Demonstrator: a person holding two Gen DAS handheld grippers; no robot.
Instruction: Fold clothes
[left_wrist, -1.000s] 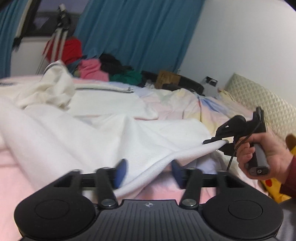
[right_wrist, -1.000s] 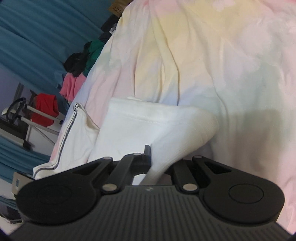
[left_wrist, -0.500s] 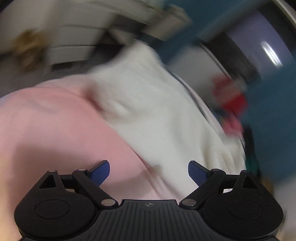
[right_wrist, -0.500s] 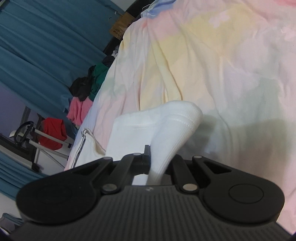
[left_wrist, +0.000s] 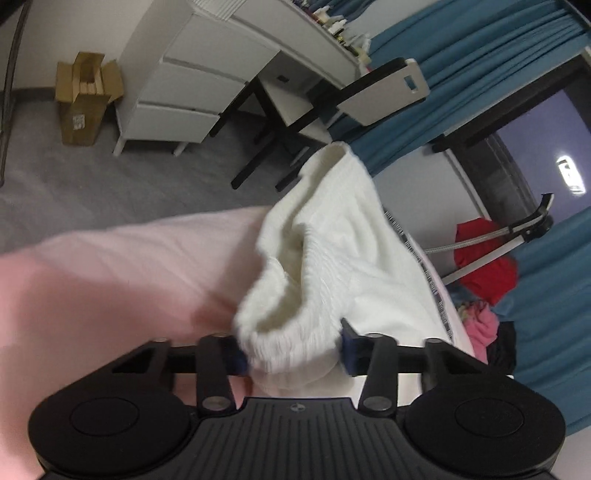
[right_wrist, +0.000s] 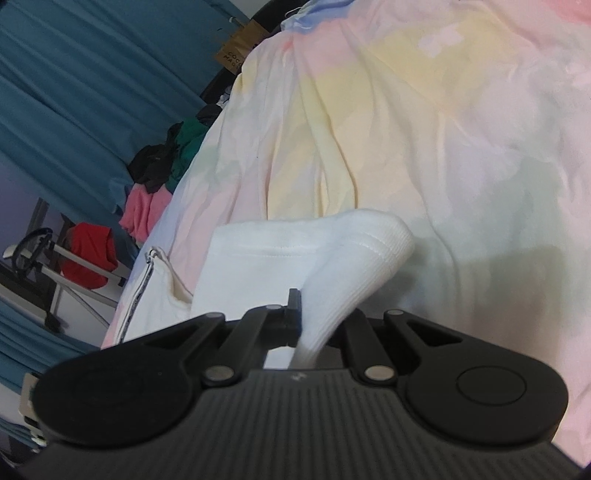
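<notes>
Here we grip the white garment (left_wrist: 332, 258) at both ends: left gripper (left_wrist: 291, 354) bunching ribbed fabric, right gripper (right_wrist: 317, 325) pinching a cuff; no neat fold shows yet.

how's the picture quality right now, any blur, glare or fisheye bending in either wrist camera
Left wrist view: the white garment is motion-smeared near the left gripper, the white dresser leans with fisheye bend, and a ceiling light glares in the window. Right wrist view: sharper, evenly lit, with soft shadow on the pastel bedding.

Bed (right_wrist: 461, 129) in pastel bedding, white garment (right_wrist: 258, 266) on it, perhaps a zip jacket
</notes>
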